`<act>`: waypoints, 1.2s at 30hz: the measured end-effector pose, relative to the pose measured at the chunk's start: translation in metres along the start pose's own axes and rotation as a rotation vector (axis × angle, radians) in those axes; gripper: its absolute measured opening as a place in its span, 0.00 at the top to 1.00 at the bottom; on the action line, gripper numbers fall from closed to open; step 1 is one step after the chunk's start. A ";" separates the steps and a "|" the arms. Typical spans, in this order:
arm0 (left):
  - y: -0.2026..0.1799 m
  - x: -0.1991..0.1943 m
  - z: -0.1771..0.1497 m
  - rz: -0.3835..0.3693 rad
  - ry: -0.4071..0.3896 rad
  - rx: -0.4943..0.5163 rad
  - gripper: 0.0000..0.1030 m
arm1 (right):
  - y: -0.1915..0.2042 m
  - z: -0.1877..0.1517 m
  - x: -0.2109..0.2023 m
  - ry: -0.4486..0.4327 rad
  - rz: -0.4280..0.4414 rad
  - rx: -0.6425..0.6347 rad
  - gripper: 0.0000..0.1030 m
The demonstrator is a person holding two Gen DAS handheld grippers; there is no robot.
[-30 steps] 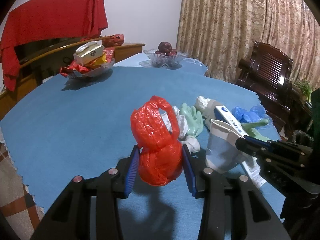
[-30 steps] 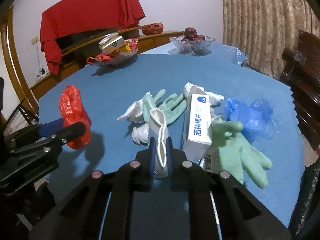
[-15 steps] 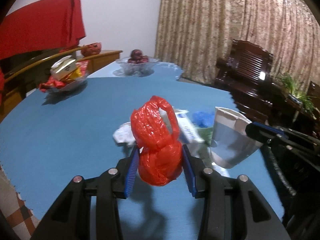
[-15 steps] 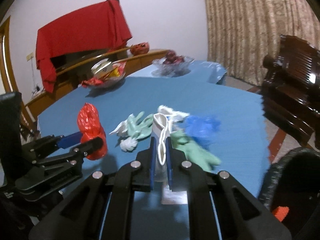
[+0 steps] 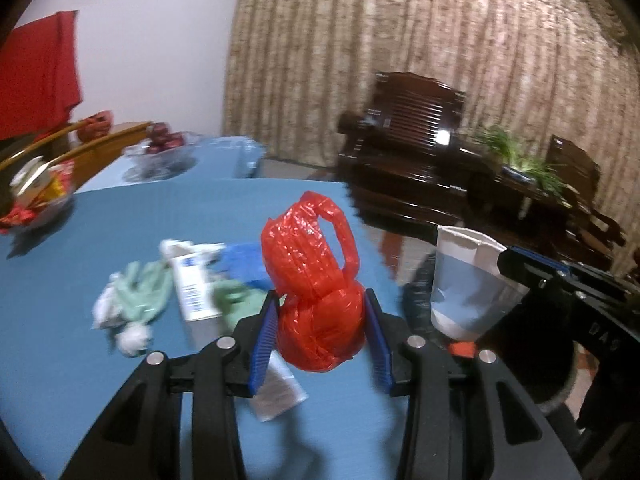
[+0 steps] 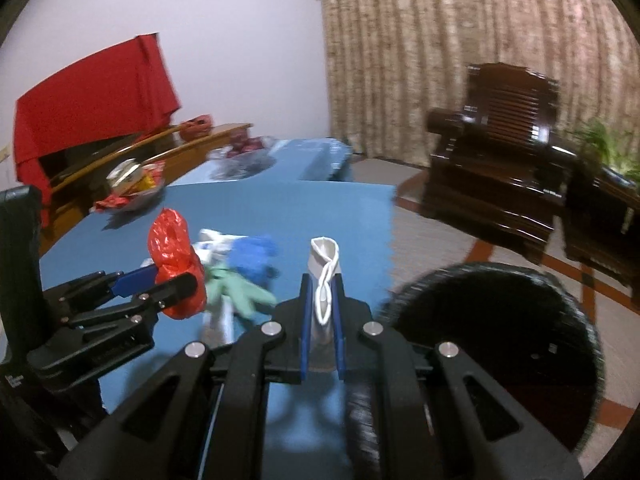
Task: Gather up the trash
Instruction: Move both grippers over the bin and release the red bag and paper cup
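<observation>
The carrying step is judged to be in hand. The left tool (image 5: 320, 340) is clamped on a crumpled red plastic bag (image 5: 316, 296), which is held clear above the blue worktop (image 5: 80, 320). The right tool (image 6: 320, 320) is pressed together on a paper cup (image 6: 324, 276), whose wall is squashed flat between the pads. Both pieces are held near the worktop's edge, beside a black bin (image 6: 500, 344) that stands on the floor below and to the right, its mouth open.

For the next move, each tool would need to be brought over the bin's mouth and parted so that its load drops inside; care is called for so that the light bag does not cling to the pads.

More trash is left on the worktop: pale green rubber gloves (image 5: 144, 292), a white carton (image 5: 192, 284), a blue disposable glove or cover (image 6: 252, 256) and crumpled white tissue (image 5: 134, 338). Further trips are therefore judged to be needed.

Blue print is seen on the white carton, but it is too blurred to be read. Faint letters on the right tool's body, seen from the left wrist, cannot be made out either.
</observation>
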State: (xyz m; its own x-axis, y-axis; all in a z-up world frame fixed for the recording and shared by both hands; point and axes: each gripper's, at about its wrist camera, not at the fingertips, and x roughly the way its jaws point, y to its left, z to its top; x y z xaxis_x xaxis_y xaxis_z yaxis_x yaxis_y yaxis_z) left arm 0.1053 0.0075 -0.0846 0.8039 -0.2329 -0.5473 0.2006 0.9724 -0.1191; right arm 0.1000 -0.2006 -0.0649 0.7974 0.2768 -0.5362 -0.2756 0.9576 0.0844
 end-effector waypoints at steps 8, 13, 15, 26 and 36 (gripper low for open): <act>-0.068 0.026 0.006 -0.129 0.008 0.078 0.59 | -0.067 -0.020 -0.025 0.001 -0.146 0.065 0.91; -0.108 0.041 0.009 -0.193 0.009 0.122 0.59 | -0.097 -0.031 -0.035 0.007 -0.209 0.097 0.91; -0.121 0.047 0.010 -0.214 0.017 0.137 0.59 | -0.103 -0.034 -0.035 0.007 -0.223 0.104 0.91; -0.162 0.087 0.011 -0.301 0.087 0.168 0.56 | -0.147 -0.053 -0.029 0.042 -0.276 0.144 0.89; -0.147 0.093 0.007 -0.326 0.112 0.146 0.22 | -0.161 -0.061 -0.030 0.042 -0.337 0.190 0.36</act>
State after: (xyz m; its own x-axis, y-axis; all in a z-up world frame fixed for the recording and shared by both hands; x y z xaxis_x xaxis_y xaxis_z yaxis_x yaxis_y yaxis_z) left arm 0.1541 -0.1576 -0.1124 0.6199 -0.5186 -0.5888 0.5200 0.8335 -0.1867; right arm 0.0880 -0.3684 -0.1133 0.8024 -0.0559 -0.5942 0.1058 0.9931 0.0495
